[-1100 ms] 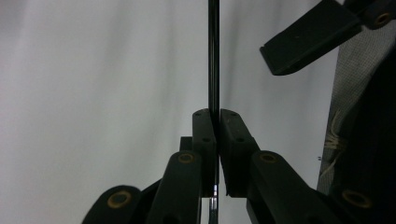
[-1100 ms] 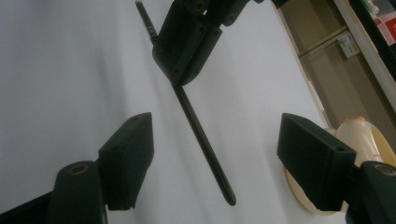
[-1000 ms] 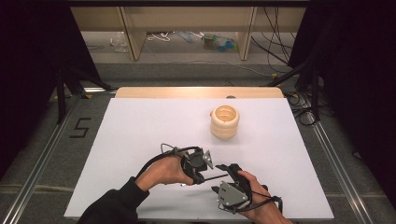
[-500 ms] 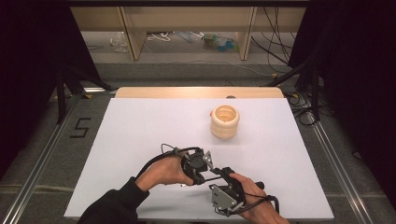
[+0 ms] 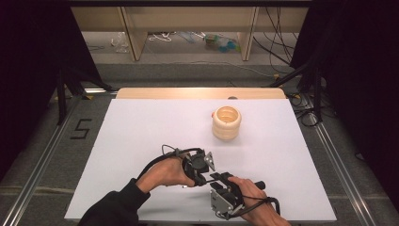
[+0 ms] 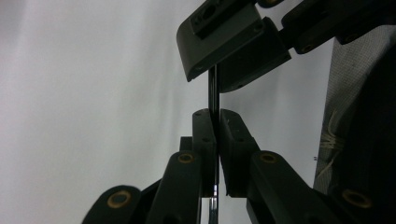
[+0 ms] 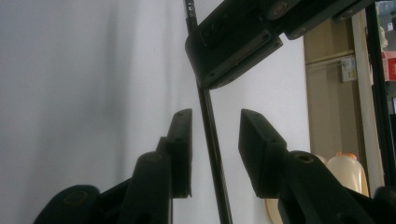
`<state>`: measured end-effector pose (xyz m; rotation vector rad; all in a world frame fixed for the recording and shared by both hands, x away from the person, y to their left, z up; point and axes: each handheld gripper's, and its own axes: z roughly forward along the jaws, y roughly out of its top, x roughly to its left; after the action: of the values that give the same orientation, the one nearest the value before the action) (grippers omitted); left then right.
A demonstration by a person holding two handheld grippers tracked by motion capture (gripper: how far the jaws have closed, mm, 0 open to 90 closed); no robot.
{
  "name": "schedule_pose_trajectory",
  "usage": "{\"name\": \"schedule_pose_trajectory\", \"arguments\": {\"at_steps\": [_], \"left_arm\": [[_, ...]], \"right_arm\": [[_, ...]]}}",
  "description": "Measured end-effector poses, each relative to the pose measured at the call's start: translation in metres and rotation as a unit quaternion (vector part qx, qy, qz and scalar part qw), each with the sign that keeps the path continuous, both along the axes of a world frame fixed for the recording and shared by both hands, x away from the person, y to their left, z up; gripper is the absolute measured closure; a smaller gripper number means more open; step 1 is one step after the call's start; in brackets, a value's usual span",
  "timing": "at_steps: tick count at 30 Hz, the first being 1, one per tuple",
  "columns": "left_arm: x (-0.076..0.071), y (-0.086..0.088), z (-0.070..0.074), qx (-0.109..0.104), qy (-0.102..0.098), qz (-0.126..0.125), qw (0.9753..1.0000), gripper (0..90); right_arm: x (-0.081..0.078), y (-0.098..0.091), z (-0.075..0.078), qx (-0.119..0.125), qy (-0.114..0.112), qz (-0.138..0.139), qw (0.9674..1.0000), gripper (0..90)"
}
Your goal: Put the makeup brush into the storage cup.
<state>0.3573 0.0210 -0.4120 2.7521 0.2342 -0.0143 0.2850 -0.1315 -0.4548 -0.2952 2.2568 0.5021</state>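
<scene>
Near the table's front edge my left gripper (image 5: 205, 175) is shut on a thin black rod (image 5: 214, 176), which comes up between its pads in the left gripper view (image 6: 214, 88). My right gripper (image 5: 225, 179) meets it from the front. Its jaws have just been closing, and the rod (image 7: 208, 128) stands between them with a gap on each side. The pads (image 7: 181, 140) are not pressing on it. Each gripper view has the other gripper's jaw at the top: the right one's (image 6: 224, 37) and the left one's (image 7: 233, 46).
A cream stack of rings (image 5: 226, 123) stands on the white table (image 5: 141, 127) at the back right of the middle, also in the right gripper view (image 7: 343, 170). A wooden strip (image 5: 197, 93) edges the table's far side. Shelving and cables lie beyond.
The right hand has shifted slightly left toward the left gripper. The left hand and the ring stack have stayed put.
</scene>
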Motion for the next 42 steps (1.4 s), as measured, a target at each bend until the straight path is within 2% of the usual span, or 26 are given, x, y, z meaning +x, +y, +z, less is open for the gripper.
{"name": "schedule_pose_trajectory", "arguments": {"at_steps": [5, 6, 7, 8, 11, 13, 14, 15, 16, 18, 19, 24, 26, 28, 31, 33, 35, 36, 39, 40, 41, 42], "left_arm": [[-0.001, 0.000, 0.001, -0.002, 0.000, -0.001, 1.0000, 85.1], [-0.001, 0.000, 0.001, -0.002, 0.000, -0.001, 1.0000, 85.1], [-0.001, 0.000, 0.001, -0.002, 0.000, -0.001, 1.0000, 85.1], [-0.001, 0.000, 0.001, -0.003, 0.001, -0.001, 1.0000, 85.1], [-0.001, -0.001, 0.001, -0.005, 0.002, 0.000, 1.0000, 85.1], [-0.002, -0.001, 0.000, -0.006, 0.004, 0.002, 1.0000, 85.1], [-0.002, -0.001, 0.001, -0.006, 0.002, 0.001, 1.0000, 85.1], [-0.002, -0.001, 0.001, -0.006, 0.002, 0.001, 1.0000, 85.1], [-0.002, -0.001, 0.001, -0.006, 0.000, 0.000, 1.0000, 85.1], [-0.001, -0.001, 0.001, -0.007, -0.001, -0.001, 1.0000, 85.1], [-0.002, -0.001, 0.001, -0.006, 0.000, -0.002, 1.0000, 85.1], [-0.002, -0.001, 0.002, -0.009, -0.001, -0.001, 1.0000, 85.1], [-0.001, 0.000, 0.002, -0.008, 0.002, -0.001, 1.0000, 85.0], [-0.001, 0.000, 0.002, -0.007, 0.003, -0.001, 1.0000, 85.0], [-0.001, 0.000, 0.001, -0.009, 0.003, -0.002, 1.0000, 84.4], [-0.001, 0.000, 0.001, -0.007, 0.000, 0.002, 1.0000, 79.8], [-0.001, 0.000, 0.002, -0.008, 0.000, 0.004, 1.0000, 76.9], [-0.001, 0.001, 0.003, -0.013, 0.001, 0.007, 0.9999, 75.0], [0.000, 0.005, 0.006, -0.026, -0.001, 0.005, 0.9996, 66.0], [0.000, 0.006, 0.007, -0.025, -0.003, 0.003, 0.9997, 64.8], [-0.001, 0.005, 0.007, -0.035, -0.004, 0.013, 0.9993, 63.1], [-0.001, 0.005, 0.007, -0.035, -0.004, 0.013, 0.9993, 61.0]], "right_arm": [[0.000, 0.002, 0.000, -0.008, -0.005, 0.003, 0.9999, 71.0], [0.001, 0.003, 0.000, -0.016, -0.007, 0.015, 0.9997, 71.7], [0.001, 0.002, 0.000, -0.015, -0.011, 0.008, 0.9998, 72.2], [0.002, 0.003, 0.000, -0.017, -0.015, 0.016, 0.9996, 73.3], [-0.001, 0.004, 0.000, -0.015, -0.008, 0.004, 0.9999, 75.3], [0.003, 0.005, 0.001, -0.032, -0.022, 0.036, 0.9986, 76.8], [0.003, 0.006, 0.001, -0.033, -0.024, 0.040, 0.9984, 77.4], [0.003, 0.006, 0.001, -0.033, -0.024, 0.040, 0.9984, 77.4], [0.002, 0.006, -0.001, -0.028, -0.017, 0.024, 0.9992, 78.9], [0.001, 0.005, -0.001, -0.029, -0.015, 0.020, 0.9993, 79.7], [0.002, 0.006, 0.000, -0.037, -0.018, 0.033, 0.9986, 80.9], [0.002, 0.006, 0.000, -0.046, -0.024, 0.040, 0.9979, 84.1], [0.001, 0.006, 0.000, -0.056, -0.028, 0.043, 0.9971, 85.1], [0.000, 0.007, 0.000, -0.057, -0.030, 0.040, 0.9971, 85.1], [0.001, 0.006, -0.001, -0.059, -0.028, 0.051, 0.9966, 85.3], [-0.001, 0.006, -0.001, -0.055, -0.024, 0.040, 0.9974, 85.3], [0.001, 0.005, 0.000, -0.057, -0.027, 0.047, 0.9969, 85.3], [-0.001, 0.004, 0.000, -0.059, -0.019, 0.028, 0.9977, 85.3], [0.001, -0.001, 0.000, -0.050, -0.010, 0.022, 0.9985, 85.3], [0.002, -0.003, 0.001, -0.047, -0.013, 0.017, 0.9987, 85.3], [0.004, -0.004, 0.002, -0.047, -0.017, 0.026, 0.9984, 85.3], [0.004, -0.004, 0.002, -0.047, -0.017, 0.026, 0.9984, 85.3]]}}
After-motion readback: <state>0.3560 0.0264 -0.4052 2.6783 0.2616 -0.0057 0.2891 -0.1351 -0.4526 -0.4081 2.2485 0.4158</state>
